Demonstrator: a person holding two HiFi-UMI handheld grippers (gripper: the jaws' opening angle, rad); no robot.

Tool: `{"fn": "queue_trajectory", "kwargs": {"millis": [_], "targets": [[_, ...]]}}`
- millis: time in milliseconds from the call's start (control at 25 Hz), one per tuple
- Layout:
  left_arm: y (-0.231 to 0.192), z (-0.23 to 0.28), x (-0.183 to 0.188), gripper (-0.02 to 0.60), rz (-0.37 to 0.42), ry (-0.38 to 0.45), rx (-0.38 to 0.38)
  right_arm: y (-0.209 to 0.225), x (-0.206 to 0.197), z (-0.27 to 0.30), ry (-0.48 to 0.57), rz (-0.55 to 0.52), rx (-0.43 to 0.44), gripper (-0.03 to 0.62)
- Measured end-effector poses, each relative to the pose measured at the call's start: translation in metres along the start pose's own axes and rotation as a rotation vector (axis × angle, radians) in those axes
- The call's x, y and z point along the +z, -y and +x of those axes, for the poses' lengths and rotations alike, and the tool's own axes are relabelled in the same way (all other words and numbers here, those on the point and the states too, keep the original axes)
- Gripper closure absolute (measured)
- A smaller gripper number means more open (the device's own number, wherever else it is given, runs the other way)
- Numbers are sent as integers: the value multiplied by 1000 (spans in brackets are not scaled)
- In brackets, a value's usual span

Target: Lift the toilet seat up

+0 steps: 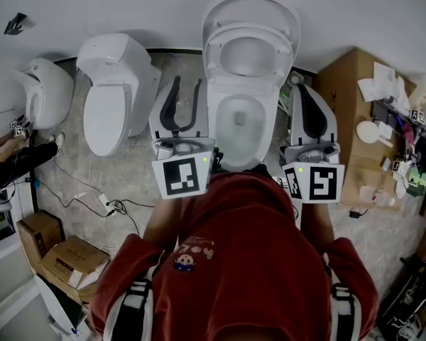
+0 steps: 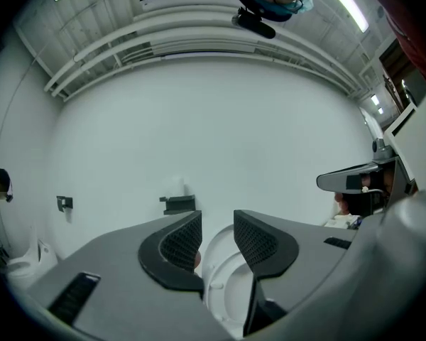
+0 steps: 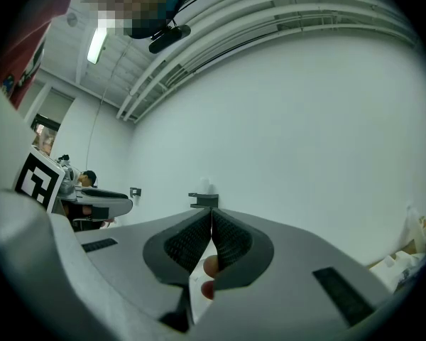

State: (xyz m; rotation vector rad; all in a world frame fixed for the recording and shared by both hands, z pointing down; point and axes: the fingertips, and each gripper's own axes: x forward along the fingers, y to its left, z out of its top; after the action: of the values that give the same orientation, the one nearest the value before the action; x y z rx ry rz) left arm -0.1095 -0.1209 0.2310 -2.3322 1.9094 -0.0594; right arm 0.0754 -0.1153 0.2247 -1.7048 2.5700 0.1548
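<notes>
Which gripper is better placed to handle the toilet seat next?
Left, likely: the left gripper is open, with the raised seat showing between its jaws; the right gripper is shut, facing the wall.

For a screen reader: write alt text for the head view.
A toilet with seat and lid raised stands between two grippers, the left gripper open, the right gripper shut. Two more toilets stand at left, a cluttered cardboard box at right.

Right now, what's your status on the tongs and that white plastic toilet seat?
Left tongs open, empty. Right tongs shut, empty. White plastic toilet seat stands raised against its lid. Nothing blocking it.
</notes>
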Motion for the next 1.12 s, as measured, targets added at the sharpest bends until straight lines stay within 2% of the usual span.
{"fn": "queue_trajectory", "kwargs": {"millis": [760,1120], "targets": [[4,-10,4,569,-22,36,44,8,1,-9,15,-17,-44,580],[12,-16,4,571,-9,35,10,15,2,-17,20,-21,-88,580]]}}
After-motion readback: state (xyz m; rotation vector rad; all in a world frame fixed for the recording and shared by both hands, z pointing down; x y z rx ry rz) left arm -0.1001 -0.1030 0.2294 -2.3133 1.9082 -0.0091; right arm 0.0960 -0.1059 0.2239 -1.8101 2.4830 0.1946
